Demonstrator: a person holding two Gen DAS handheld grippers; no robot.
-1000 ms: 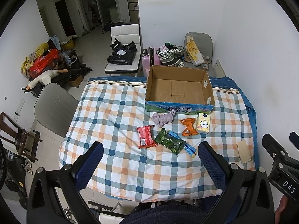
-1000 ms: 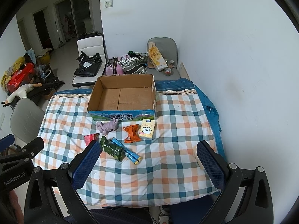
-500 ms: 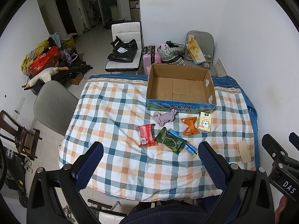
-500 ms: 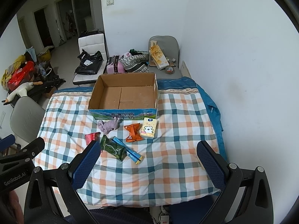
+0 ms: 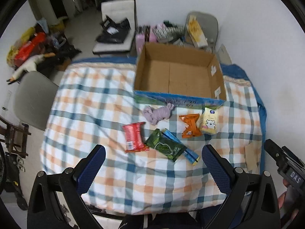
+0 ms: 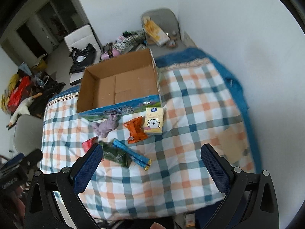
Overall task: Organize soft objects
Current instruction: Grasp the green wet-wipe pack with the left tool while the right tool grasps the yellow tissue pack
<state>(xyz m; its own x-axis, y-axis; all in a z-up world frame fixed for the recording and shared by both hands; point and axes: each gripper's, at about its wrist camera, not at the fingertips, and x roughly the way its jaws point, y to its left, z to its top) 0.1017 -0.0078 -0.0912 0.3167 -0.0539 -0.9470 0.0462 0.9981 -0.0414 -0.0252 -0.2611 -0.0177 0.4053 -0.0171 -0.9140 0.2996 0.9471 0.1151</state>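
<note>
An open empty cardboard box (image 5: 181,76) (image 6: 122,87) stands on the checked tablecloth (image 5: 91,114). In front of it lie a purple soft toy (image 5: 158,113) (image 6: 105,126), an orange packet (image 5: 189,125) (image 6: 136,129), a yellow tissue pack (image 5: 209,123) (image 6: 154,120), a red packet (image 5: 133,139) (image 6: 88,144), a green packet (image 5: 164,147) (image 6: 116,154) and a blue stick pack (image 5: 181,147) (image 6: 131,152). My left gripper (image 5: 153,168) is open and empty above the near table edge. My right gripper (image 6: 150,169) is open and empty, to the right of it.
A tan card (image 6: 231,143) lies at the table's right side. A grey chair (image 5: 32,99) stands left of the table. A white chair with black bags (image 5: 116,34) and a cluttered grey chair (image 5: 202,28) stand behind it. A white wall runs along the right.
Both grippers have moved forward and lower toward the table, so the objects look larger. The right gripper has also tilted. Nothing on the table has moved.
</note>
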